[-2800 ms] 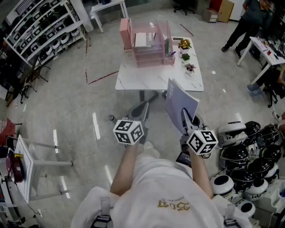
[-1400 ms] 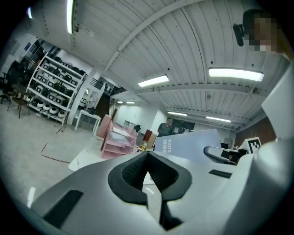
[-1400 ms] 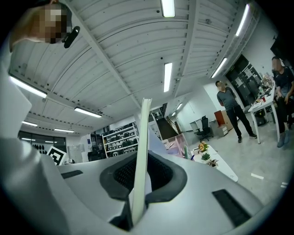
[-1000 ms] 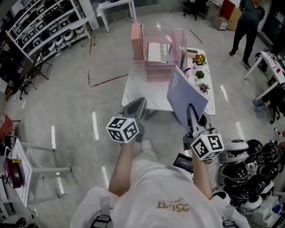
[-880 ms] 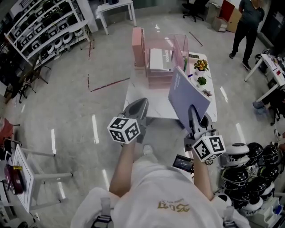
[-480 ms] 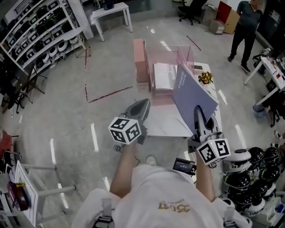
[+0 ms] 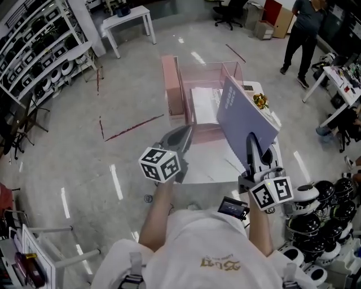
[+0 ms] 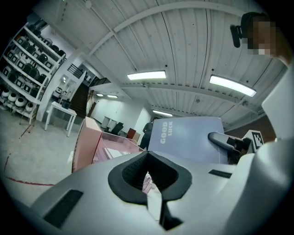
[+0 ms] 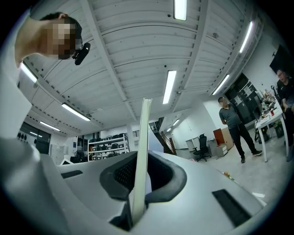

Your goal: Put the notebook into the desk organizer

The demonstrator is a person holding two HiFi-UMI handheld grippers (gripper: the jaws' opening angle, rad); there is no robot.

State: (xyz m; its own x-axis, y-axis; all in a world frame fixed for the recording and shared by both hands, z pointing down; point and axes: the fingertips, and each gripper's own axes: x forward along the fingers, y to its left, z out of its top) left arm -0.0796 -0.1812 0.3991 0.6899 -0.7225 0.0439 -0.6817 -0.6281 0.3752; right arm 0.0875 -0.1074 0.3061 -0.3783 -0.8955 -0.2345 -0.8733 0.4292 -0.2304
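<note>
My right gripper point(image 7: 252, 139) is shut on the lower edge of a lavender notebook point(image 7: 242, 115) and holds it upright and tilted, just in front of the right side of the pink desk organizer point(image 7: 172, 93). The organizer stands on a white table point(image 7: 211, 169) and holds a white booklet. In the right gripper view the notebook point(image 9: 143, 137) shows edge-on between the pads of that gripper point(image 9: 141, 160). My left gripper point(image 7: 185, 131) hangs shut and empty over the table's near left part. From the left gripper point(image 8: 148, 160) I see the notebook's cover point(image 8: 188, 135) and the organizer point(image 8: 87, 144).
Small potted flowers point(image 7: 260, 100) stand on the table right of the organizer. A person point(image 7: 299, 28) stands at the far right. Shelving point(image 7: 34, 51) lines the left wall, a white side table point(image 7: 127, 17) stands at the back, and black-and-white helmets point(image 7: 321, 209) lie at the lower right.
The person has walked up to the table, so the organizer and table now lie just ahead of both grippers. The notebook stays held in the right gripper and now overlaps the organizer's right side.
</note>
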